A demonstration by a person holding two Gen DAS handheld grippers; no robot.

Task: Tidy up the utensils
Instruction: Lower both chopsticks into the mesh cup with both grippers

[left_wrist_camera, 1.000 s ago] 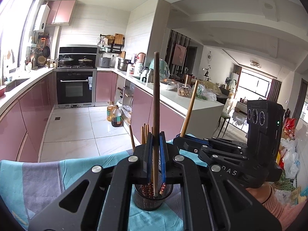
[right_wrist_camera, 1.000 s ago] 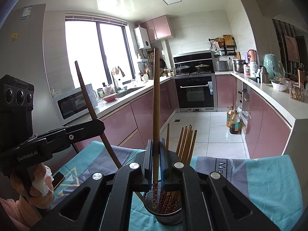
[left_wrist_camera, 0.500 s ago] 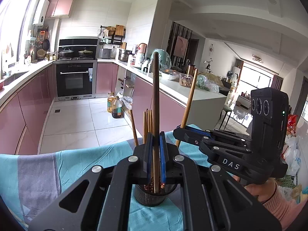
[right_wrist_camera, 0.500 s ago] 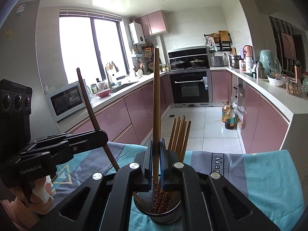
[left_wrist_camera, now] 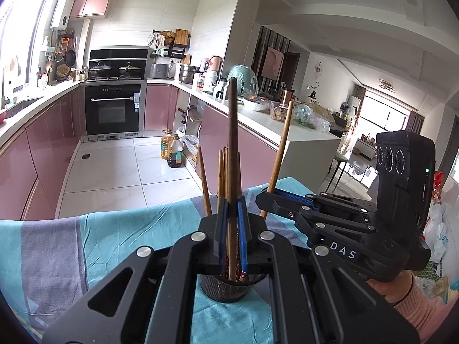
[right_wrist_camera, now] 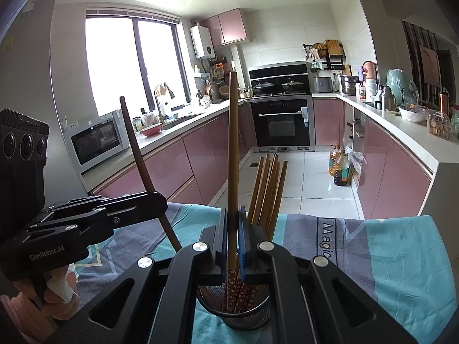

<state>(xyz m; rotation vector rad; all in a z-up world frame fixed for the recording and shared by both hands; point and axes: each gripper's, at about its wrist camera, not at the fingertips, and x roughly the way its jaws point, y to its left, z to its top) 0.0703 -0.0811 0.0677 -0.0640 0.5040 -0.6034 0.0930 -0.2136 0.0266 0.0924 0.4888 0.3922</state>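
A black mesh holder [left_wrist_camera: 229, 289] stands on the teal cloth with several wooden chopsticks [left_wrist_camera: 221, 177] upright in it; it also shows in the right wrist view [right_wrist_camera: 243, 312]. My left gripper [left_wrist_camera: 233, 223] is shut on a dark brown chopstick [left_wrist_camera: 231, 143], held upright with its lower end inside the holder. My right gripper [right_wrist_camera: 233, 229] is shut on a lighter brown chopstick [right_wrist_camera: 233, 149], also upright with its patterned end in the holder. Each gripper shows in the other's view, right [left_wrist_camera: 265, 197] and left [right_wrist_camera: 159, 200].
The teal and grey cloth [right_wrist_camera: 401, 258] covers the table under the holder. Beyond the table edge lie a tiled kitchen floor, pink cabinets [left_wrist_camera: 51, 132], an oven [right_wrist_camera: 282, 123] and oil bottles [left_wrist_camera: 173, 154] on the floor.
Both grippers have lowered a little with their chopsticks, so the tips sit deeper in the holder. Both stay shut.
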